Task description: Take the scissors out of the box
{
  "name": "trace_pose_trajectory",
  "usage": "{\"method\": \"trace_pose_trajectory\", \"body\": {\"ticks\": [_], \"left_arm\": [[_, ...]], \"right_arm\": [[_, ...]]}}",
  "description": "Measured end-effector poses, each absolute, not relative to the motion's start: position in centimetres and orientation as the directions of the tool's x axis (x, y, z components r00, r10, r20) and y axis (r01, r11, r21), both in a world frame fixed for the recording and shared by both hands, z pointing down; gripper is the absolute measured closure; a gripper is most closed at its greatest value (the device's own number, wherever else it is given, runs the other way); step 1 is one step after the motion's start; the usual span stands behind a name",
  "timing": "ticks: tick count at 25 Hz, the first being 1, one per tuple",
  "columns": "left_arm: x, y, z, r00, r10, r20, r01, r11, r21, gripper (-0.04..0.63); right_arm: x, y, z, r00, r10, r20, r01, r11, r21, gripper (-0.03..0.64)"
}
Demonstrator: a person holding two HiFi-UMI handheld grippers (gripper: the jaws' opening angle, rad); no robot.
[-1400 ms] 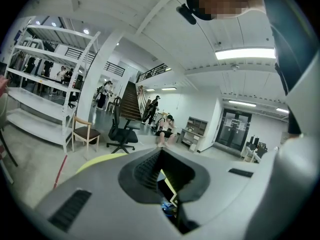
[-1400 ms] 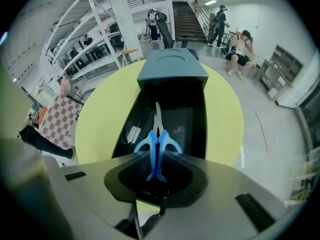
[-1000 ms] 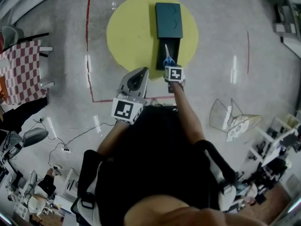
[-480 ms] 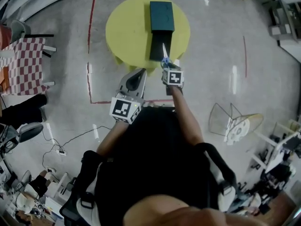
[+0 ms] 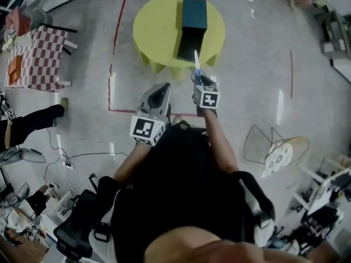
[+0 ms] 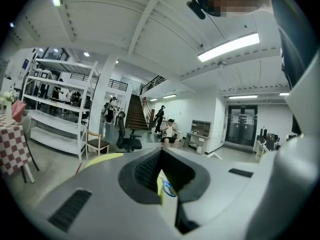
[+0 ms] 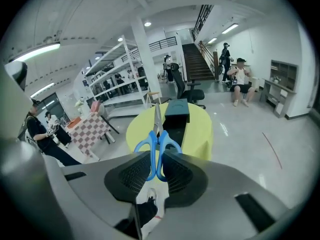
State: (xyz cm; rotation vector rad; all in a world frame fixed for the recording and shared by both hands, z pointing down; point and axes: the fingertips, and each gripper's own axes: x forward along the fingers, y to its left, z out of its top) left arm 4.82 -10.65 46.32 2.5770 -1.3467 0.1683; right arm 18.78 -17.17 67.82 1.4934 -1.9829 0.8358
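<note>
Starting nearest, low in the middle of the head view: carrying the left gripper (image 5: 160, 89) idle, fingers (image 6: 145, 171) pinched almost together on nothing, with just a sliver of yellow visible through the slit. Just to its right, clamping the right gripper (image 5: 200, 81) on the scissors (image 5: 196, 64), fingers (image 7: 131, 176) squeezed against the blue handle loops from both sides. And up and out! Had those blades down over the dark open tray (image 5: 188, 44) of the box (image 5: 193, 14) a second ago. Now lifted clear and drawn back toward the body, with both grippers pulled off the yellow worktop (image 5: 156, 32) and out over the grey floor (image 5: 258, 64). Looks like the extraction itself done, then: no contact with the box any more, only a spot for setting down still to find. Holding the long axis almost straight up the frame: loops low against the fingers, closed blades pointing away from the body toward the box, tip just overlapping the tray's near corner in the picture. Same story in the right gripper view: blades shut, aimed up-frame at the tray, leaning a touch left. Farthest off, leaving the teal box at upper middle, tray pulled open and too dark to read inside.
</note>
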Motion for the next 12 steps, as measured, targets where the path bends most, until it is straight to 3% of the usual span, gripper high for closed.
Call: {"method": "trace_pose_trajectory", "body": {"ticks": [12], "left_arm": [[4.6,-8.8,45.1,0.599,-0.779,0.186,-0.801,-0.58,0.15,0.598]], "right_arm": [[17.2,-12.6,58.9,-0.296,-0.766,0.57,-0.955,0.22,-0.201,0.54]]}}
